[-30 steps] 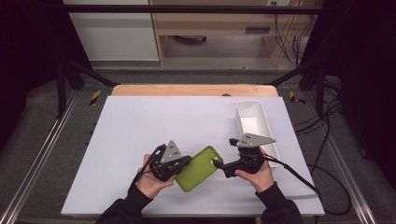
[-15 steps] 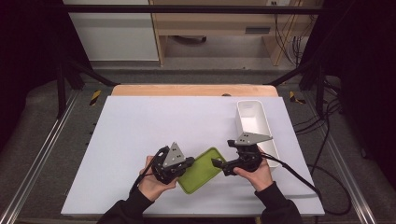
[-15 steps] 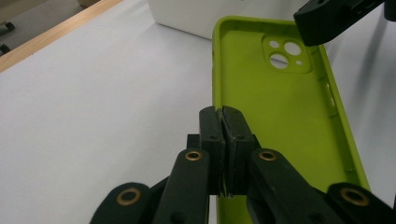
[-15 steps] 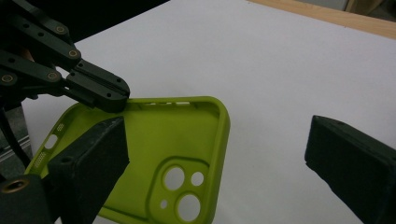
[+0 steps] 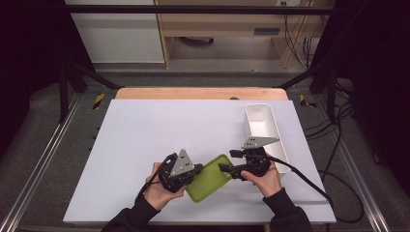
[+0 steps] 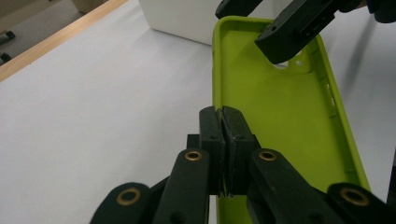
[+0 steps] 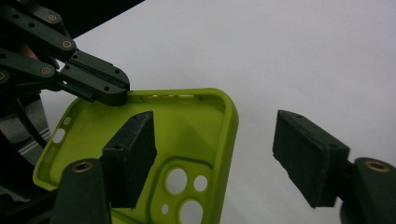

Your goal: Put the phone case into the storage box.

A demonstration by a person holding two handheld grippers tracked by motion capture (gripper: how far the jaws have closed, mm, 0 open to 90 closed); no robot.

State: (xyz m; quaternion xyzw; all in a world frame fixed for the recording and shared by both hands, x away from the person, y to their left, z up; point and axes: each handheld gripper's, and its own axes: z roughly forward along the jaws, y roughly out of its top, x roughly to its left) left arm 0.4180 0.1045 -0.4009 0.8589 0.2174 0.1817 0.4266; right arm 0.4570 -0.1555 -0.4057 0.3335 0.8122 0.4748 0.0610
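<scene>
A lime-green phone case (image 5: 209, 183) is held just above the white table sheet, inner side up. My left gripper (image 5: 196, 170) is shut on the case's long side wall, and in the left gripper view its pads (image 6: 223, 114) pinch that wall of the case (image 6: 275, 116). My right gripper (image 5: 225, 166) reaches in from the right at the camera-hole end. Its jaws (image 7: 217, 140) have just been closing and straddle the case's (image 7: 187, 126) side wall: one pad is over the inside, the other stands well clear outside. Neither pad presses on it.
A narrow white bin (image 5: 261, 125) stands at the right behind my right hand, and its wall (image 6: 177, 18) is close behind the case. The white sheet (image 5: 159, 130) covers the table, with a wooden edge (image 5: 193, 93) at the back. Cables trail off to the right.
The case has swung lower and flatter, toward the table's front. My left gripper shifted slightly with it. The right gripper's jaws have narrowed around the case's wall.
</scene>
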